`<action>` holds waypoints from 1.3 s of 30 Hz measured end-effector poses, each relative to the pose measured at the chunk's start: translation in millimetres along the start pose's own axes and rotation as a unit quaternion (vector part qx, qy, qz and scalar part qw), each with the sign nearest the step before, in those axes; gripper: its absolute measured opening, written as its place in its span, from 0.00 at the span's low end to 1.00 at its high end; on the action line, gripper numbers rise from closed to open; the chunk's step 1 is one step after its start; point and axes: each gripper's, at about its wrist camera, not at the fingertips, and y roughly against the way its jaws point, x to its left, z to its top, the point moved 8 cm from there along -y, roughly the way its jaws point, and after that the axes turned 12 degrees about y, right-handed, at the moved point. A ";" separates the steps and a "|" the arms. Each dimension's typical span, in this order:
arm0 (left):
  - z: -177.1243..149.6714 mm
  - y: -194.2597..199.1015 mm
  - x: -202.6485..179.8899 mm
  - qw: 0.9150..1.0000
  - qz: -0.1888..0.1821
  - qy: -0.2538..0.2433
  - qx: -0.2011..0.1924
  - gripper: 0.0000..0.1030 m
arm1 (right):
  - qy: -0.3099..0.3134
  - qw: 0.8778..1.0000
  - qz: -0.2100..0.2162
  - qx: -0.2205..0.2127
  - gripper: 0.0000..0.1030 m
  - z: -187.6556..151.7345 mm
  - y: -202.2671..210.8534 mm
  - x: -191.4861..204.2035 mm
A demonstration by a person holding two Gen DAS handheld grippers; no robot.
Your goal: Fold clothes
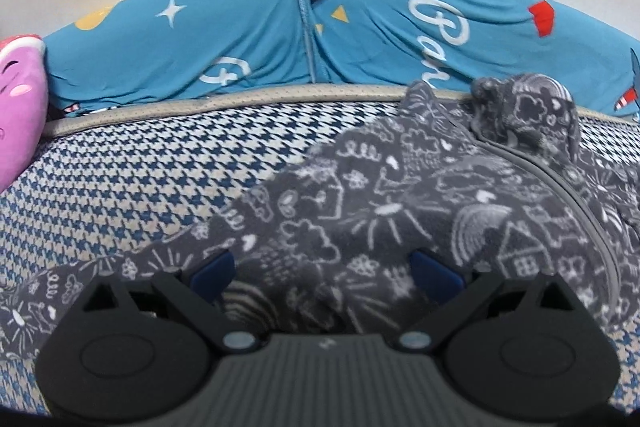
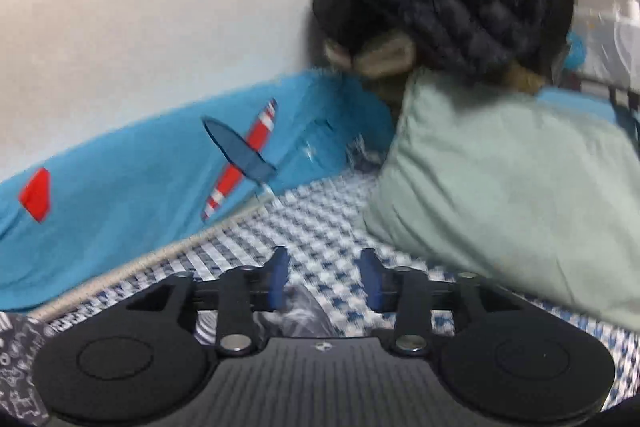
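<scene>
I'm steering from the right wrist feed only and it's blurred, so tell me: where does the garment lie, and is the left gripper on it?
Observer: The grey doodle-print garment lies spread across the houndstooth bed cover; the left gripper is open over it.
Operator: Anything at that end?
Observer: A pink plush toy at the left edge.
Operator: And behind the garment?
Observer: A blue printed sheet along the wall.

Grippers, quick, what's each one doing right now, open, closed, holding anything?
Left gripper: open, fingers spread over the grey patterned garment, not clamped on it.
Right gripper: open, fingers apart above the houndstooth bed cover, holding nothing.
</scene>
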 end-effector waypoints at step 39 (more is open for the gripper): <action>21.6 -13.0 27.1 0.996 0.005 0.082 0.021 0.96 | 0.217 0.935 0.271 0.078 0.67 -70.4 -61.0 184.9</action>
